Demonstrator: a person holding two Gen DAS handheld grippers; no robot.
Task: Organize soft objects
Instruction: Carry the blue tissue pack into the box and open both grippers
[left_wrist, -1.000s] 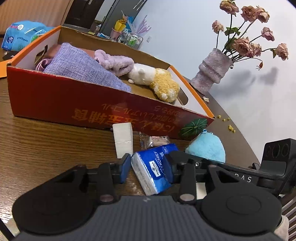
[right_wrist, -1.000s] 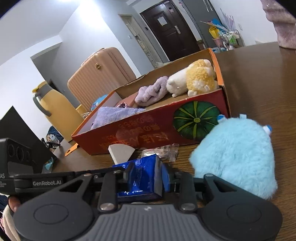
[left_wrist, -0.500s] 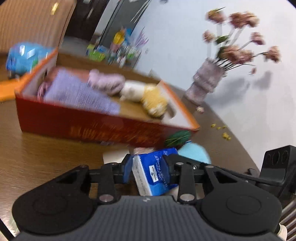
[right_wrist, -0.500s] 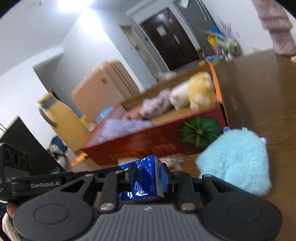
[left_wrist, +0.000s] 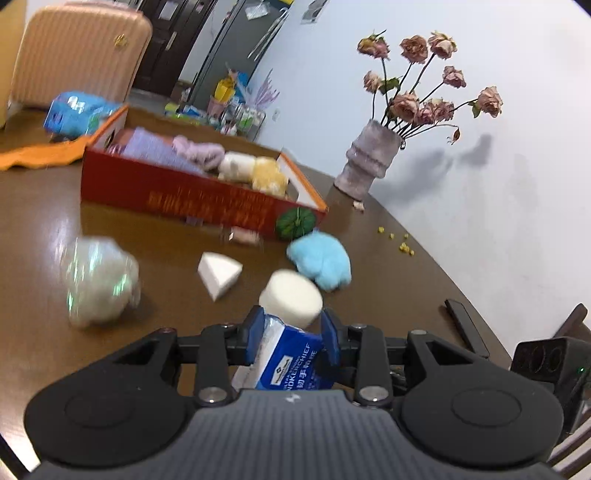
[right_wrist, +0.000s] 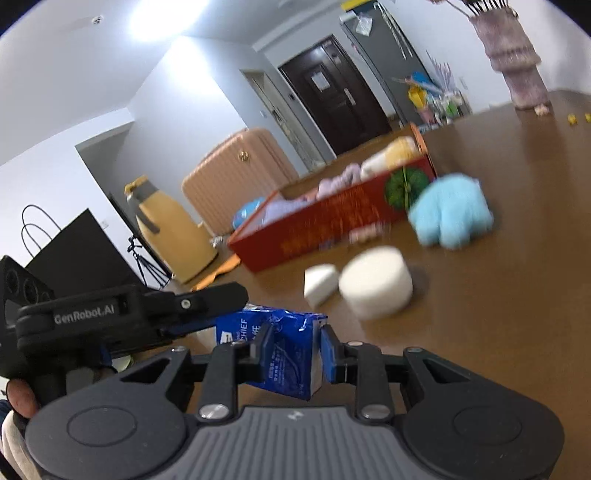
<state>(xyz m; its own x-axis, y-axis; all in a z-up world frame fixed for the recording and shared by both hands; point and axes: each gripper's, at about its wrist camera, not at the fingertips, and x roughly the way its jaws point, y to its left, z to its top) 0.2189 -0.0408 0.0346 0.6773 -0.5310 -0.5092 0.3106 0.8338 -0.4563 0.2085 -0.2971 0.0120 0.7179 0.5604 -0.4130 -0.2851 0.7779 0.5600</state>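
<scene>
Both hand-held grippers grasp the same blue tissue pack, low in the middle of each frame: the left hand-held gripper clamps it between its blue pads, and the right hand-held gripper pinches its other end. On the brown desk just above the pack lies a white round sponge, with a white wedge sponge to its left and a blue plush to its upper right. A red box in mid-frame holds a purple cloth and a yellow-white plush. A blurred clear bag sits at left.
</scene>
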